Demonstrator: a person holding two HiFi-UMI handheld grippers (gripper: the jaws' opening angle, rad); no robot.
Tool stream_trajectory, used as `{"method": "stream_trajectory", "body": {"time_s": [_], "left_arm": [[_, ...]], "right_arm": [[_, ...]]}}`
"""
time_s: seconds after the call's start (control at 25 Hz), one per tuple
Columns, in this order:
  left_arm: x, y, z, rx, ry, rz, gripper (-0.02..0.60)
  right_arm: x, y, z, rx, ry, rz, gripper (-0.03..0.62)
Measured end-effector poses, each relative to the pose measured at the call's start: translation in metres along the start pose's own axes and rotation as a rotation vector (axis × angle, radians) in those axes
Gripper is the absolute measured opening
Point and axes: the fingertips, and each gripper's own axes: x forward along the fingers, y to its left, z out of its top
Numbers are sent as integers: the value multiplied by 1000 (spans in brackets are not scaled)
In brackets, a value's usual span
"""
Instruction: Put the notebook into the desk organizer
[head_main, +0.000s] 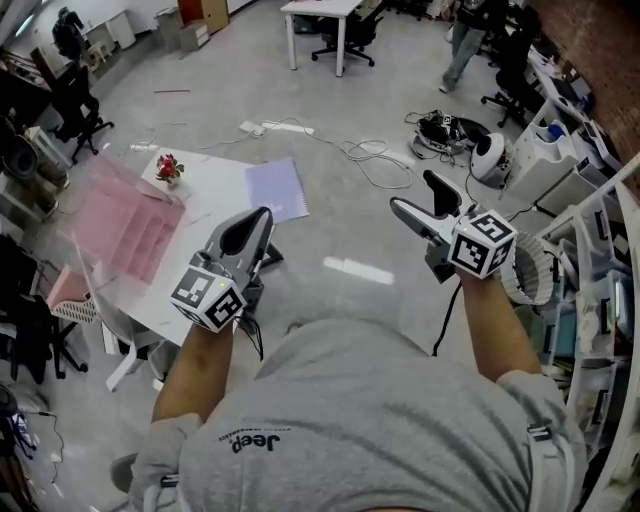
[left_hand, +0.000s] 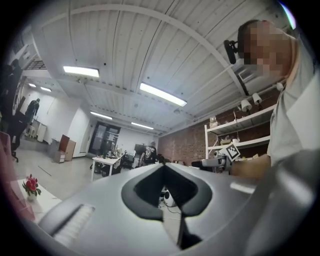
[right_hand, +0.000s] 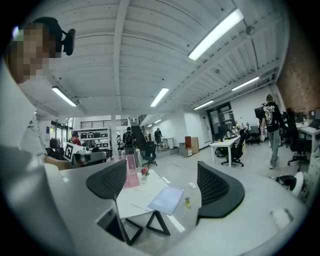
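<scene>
We hold both grippers short of the white table (head_main: 213, 192), left gripper (head_main: 264, 214) pinched together on nothing, right gripper (head_main: 415, 195) spread and empty, lavender notebook (head_main: 277, 190) flat on the table, pink desk organizer (head_main: 125, 228) standing there too.

the head view looks steeply down from above the person's shoulders onto the floor, with the white table (head_main: 215, 190) ahead and to the left, a little way off. the left gripper (head_main: 262, 215) camera tilts upward and sideways, taking in mostly ceiling and, across from it, the right gripper (head_main: 412, 192). the right gripper camera looks nearly level over the table from nearby. all three catch the flower (head_main: 167, 167); the head and right gripper views share the notebook (head_main: 277, 189).
</scene>
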Motion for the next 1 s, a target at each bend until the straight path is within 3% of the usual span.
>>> {"method": "stream_trajectory", "body": {"time_s": [0.28, 0.48, 0.8, 1.0], "left_arm": [[21, 103, 7, 1, 7, -41, 57], [42, 149, -5, -26, 27, -50, 57], [100, 174, -24, -61, 82, -8, 57], [149, 176, -41, -45, 101, 93, 57]], "right_arm": [[97, -21, 5, 48, 9, -62, 419], [136, -47, 1, 66, 19, -91, 417], [162, -112, -18, 131, 76, -67, 417], [187, -172, -36, 185, 93, 45, 417]]}}
